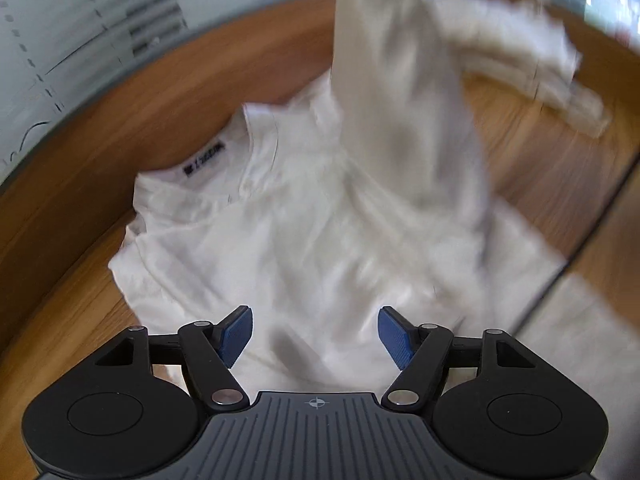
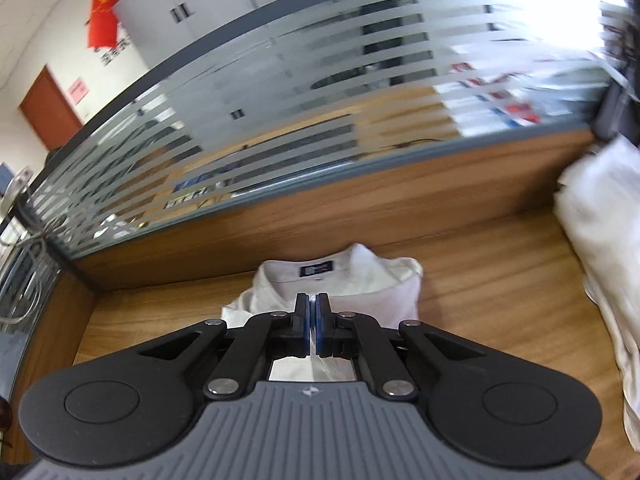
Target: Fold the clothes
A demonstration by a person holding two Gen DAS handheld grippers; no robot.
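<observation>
White cotton collared shirt (image 1: 304, 232) flat on wooden counter (image 1: 132, 120), collar at 10 o'clock | right tongs (image 2: 312, 322) pressed together pinching its lifted panel at 12 | left tongs (image 1: 315, 336) spread, empty | advice: carry panel across evenly, left pins the crease.

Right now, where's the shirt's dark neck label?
Left wrist view: dark neck label sits left of centre on the white shirt, near the wooden divider.
</observation>
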